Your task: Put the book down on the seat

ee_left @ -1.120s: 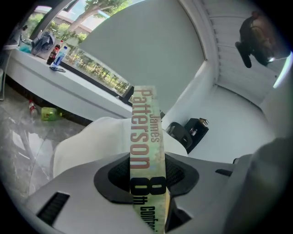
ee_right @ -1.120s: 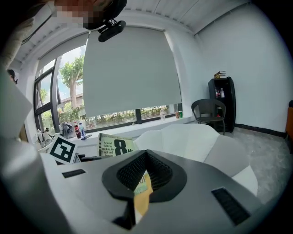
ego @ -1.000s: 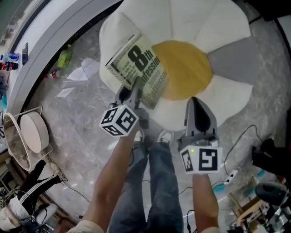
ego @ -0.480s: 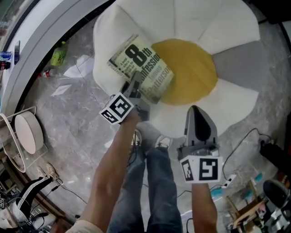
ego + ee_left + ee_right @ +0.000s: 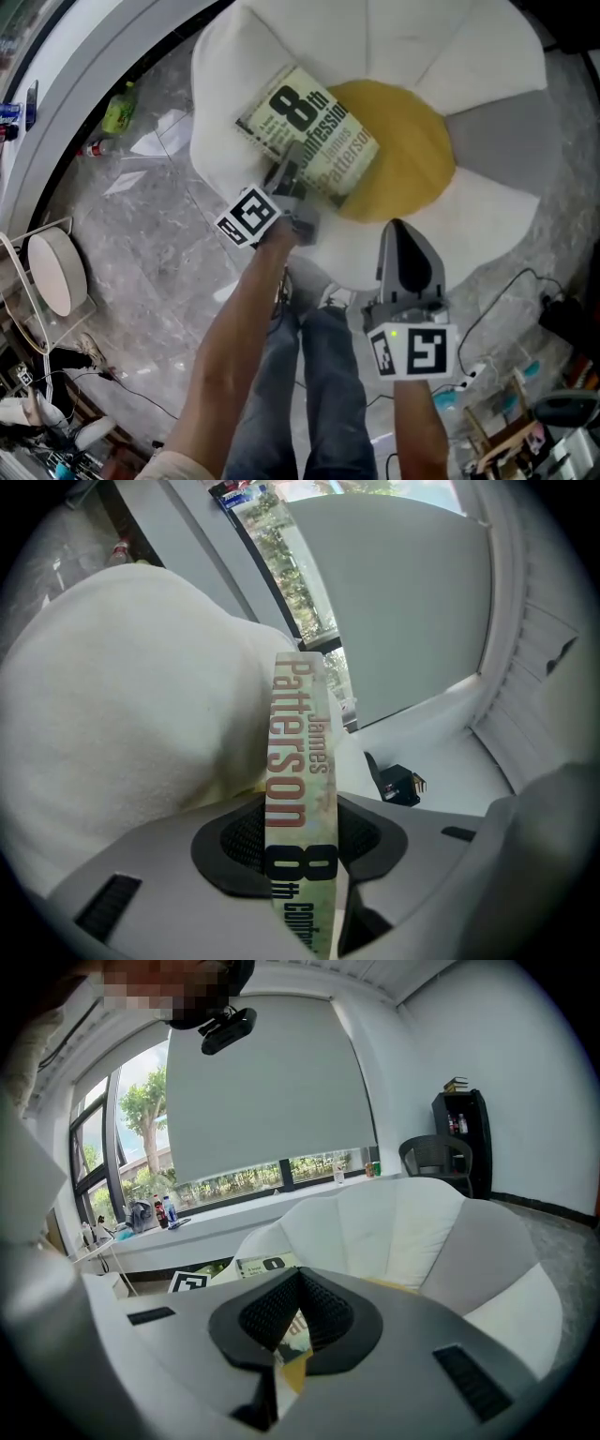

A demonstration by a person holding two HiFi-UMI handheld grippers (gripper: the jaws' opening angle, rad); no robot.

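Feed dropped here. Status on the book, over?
Left gripper clamped on cream-and-green paperback book, over white flower-shaped seat with yellow centre. Right gripper shut, empty. Nothing in the way.

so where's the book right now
Head view, upper centre: the book sits clamped in the left gripper, over the seat where white petal meets yellow centre.

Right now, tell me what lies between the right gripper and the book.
Nothing loose: in the head view, only the yellow centre and a white petal of the seat lie between the right gripper and the book.
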